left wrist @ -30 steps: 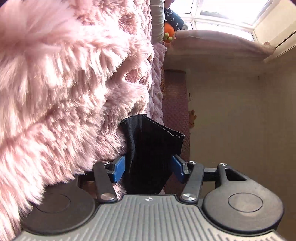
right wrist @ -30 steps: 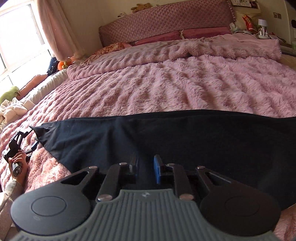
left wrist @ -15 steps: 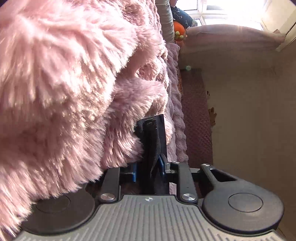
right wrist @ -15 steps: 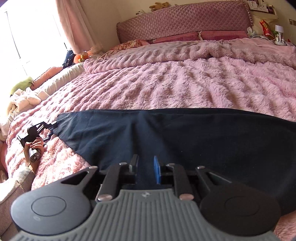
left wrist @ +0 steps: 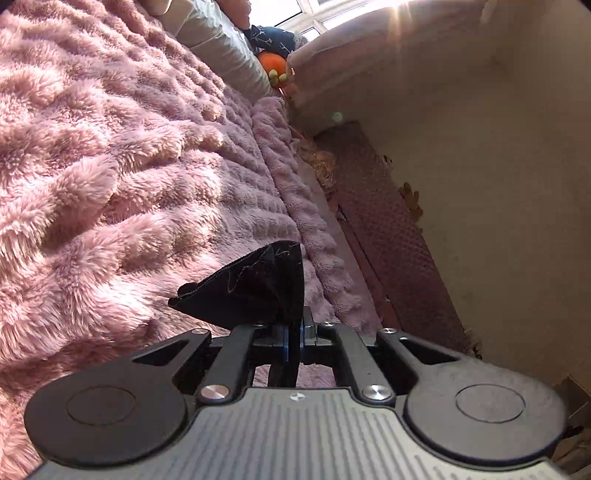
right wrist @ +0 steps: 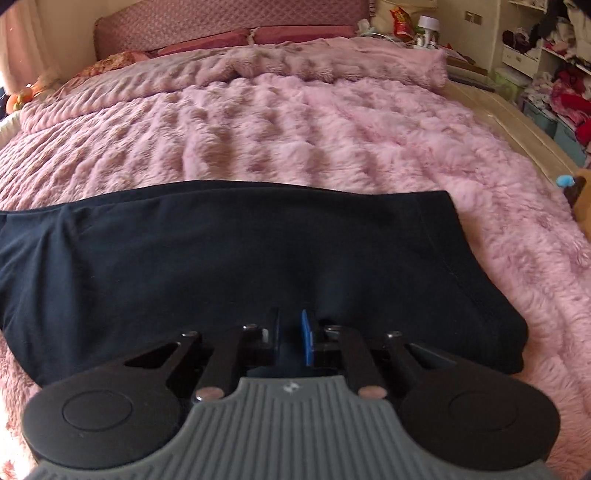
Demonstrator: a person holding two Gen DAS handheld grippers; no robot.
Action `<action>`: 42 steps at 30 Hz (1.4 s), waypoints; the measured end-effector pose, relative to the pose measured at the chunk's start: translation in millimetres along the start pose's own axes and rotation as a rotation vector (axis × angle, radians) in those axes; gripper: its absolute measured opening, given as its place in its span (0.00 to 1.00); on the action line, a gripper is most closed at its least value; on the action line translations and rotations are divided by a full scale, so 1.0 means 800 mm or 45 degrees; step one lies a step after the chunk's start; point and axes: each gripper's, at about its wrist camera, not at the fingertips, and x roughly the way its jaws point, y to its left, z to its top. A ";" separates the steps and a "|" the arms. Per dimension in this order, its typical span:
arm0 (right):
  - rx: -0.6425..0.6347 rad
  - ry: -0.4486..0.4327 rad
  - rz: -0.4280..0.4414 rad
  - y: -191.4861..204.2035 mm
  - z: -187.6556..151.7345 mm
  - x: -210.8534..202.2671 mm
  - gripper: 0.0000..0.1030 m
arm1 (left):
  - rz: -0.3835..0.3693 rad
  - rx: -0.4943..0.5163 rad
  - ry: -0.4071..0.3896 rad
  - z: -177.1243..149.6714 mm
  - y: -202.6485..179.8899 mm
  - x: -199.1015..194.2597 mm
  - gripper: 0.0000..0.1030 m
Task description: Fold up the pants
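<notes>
The black pants (right wrist: pixel 229 254) lie spread across the pink fluffy bedspread (right wrist: pixel 295 122) in the right wrist view, with a hemmed end at the right. My right gripper (right wrist: pixel 291 339) is shut on the near edge of the pants. In the left wrist view my left gripper (left wrist: pixel 293 336) is shut on a corner of the pants (left wrist: pixel 255 288), which sticks up bunched above the jaws, lifted off the bedspread (left wrist: pixel 110 166). The rest of the pants is hidden from that view.
A quilted headboard (right wrist: pixel 229 18) and pillows stand at the far end of the bed. A nightstand with bottles (right wrist: pixel 424 29) and cluttered shelves (right wrist: pixel 554 66) are at the right. An orange plush toy (left wrist: pixel 273 66) sits by the window sill.
My left gripper closed on the pants corner and lifted it away from the bedspread. My right gripper stayed shut on the pants while its view swung right.
</notes>
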 end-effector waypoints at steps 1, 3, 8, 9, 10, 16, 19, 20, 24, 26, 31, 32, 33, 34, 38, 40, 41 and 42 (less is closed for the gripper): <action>-0.031 -0.047 -0.062 -0.015 -0.003 0.000 0.04 | -0.008 0.022 -0.005 -0.005 -0.025 -0.009 0.04; -0.304 -0.223 -0.430 -0.034 -0.022 -0.004 0.06 | -0.015 0.035 -0.011 -0.027 -0.079 -0.029 0.04; -0.108 -0.429 -0.358 -0.101 -0.045 -0.042 0.09 | -0.141 0.167 0.019 -0.102 -0.227 -0.058 0.04; -0.146 -0.470 -0.363 -0.104 -0.052 -0.046 0.09 | -0.159 0.193 0.034 -0.122 -0.252 -0.063 0.04; -0.165 -0.496 -0.358 -0.106 -0.056 -0.048 0.09 | -0.168 0.225 0.049 -0.143 -0.277 -0.066 0.04; 0.004 -0.620 -0.163 -0.125 -0.087 -0.049 0.12 | -0.137 0.436 0.109 -0.264 -0.393 -0.085 0.04; 0.069 -0.572 -0.012 -0.136 -0.069 -0.034 0.12 | -0.111 0.561 0.131 -0.322 -0.430 -0.084 0.04; 0.083 -0.530 0.047 -0.140 -0.060 -0.029 0.12 | -0.105 0.587 0.138 -0.339 -0.440 -0.084 0.04; 0.212 -0.387 0.215 -0.166 -0.047 -0.014 0.18 | -0.072 0.719 0.115 -0.425 -0.467 -0.081 0.04; 0.266 -0.341 0.215 -0.176 -0.054 -0.014 0.18 | -0.052 0.768 0.124 -0.472 -0.475 -0.082 0.04; 0.135 -0.442 -0.025 -0.195 -0.071 -0.031 0.19 | -0.025 0.893 0.169 -0.588 -0.479 -0.081 0.04; 0.114 -0.455 -0.054 -0.201 -0.074 -0.036 0.19 | -0.016 0.964 0.114 -0.617 -0.478 -0.086 0.04; 0.115 -0.475 -0.063 -0.206 -0.076 -0.041 0.20 | -0.014 1.038 0.079 -0.644 -0.478 -0.089 0.04; 0.144 -0.511 -0.062 -0.218 -0.081 -0.047 0.22 | -0.009 1.096 0.067 -0.669 -0.476 -0.090 0.04; 0.280 -0.529 -0.049 -0.250 -0.082 -0.047 0.22 | -0.005 1.180 0.157 -0.750 -0.463 -0.090 0.04; 0.341 -0.532 -0.019 -0.259 -0.080 -0.050 0.23 | 0.011 1.254 0.161 -0.782 -0.454 -0.090 0.04; 0.352 -0.536 -0.007 -0.261 -0.079 -0.052 0.26 | 0.018 1.290 0.167 -0.797 -0.449 -0.089 0.04; 0.352 -0.540 0.000 -0.262 -0.079 -0.054 0.27 | 0.023 1.307 0.185 -0.807 -0.444 -0.088 0.04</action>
